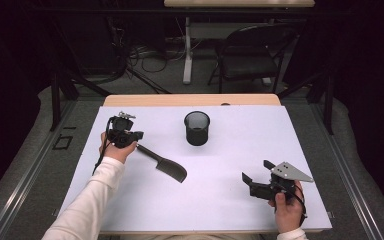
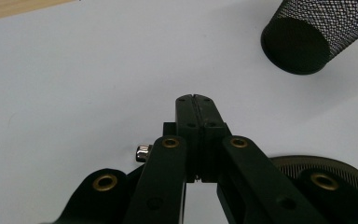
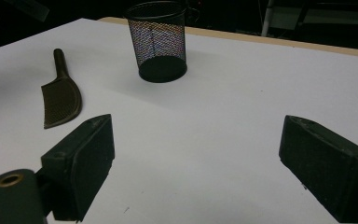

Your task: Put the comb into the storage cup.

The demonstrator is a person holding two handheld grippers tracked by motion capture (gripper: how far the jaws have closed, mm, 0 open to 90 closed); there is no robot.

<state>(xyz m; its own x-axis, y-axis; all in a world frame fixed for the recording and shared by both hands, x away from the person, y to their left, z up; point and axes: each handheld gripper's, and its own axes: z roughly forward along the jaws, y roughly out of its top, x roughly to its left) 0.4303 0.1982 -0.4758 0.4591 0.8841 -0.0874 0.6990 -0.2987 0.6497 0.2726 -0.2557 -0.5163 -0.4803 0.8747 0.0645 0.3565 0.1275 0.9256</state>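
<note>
1. Left gripper (image 1: 130,136): held in the person's left hand (image 1: 114,149) at the left side of the white table surface (image 1: 230,165). In the left gripper view its jaws are clenched flat together, pad against pad, with nothing seen between them.
2. Black spatula (image 1: 164,165): lies flat on the table, handle end just beside the left gripper's tips, broad slotted blade pointing away toward the table's middle. Whether the handle touches the jaws cannot be told. In the left gripper view the blade (image 2: 326,163) shows low, to the right of and behind the closed jaws.
3. Black mesh cup (image 1: 197,128): stands upright, beyond the spatula and to the right of the left gripper, apart from both.
4. Right gripper (image 1: 258,172): held in the right hand (image 1: 288,206) near the table's front right; jaws released, spread wide, only bare table between them. From it, the cup (image 3: 158,42) stands ahead and the spatula (image 3: 61,95) ahead to the left, both well apart.
</note>
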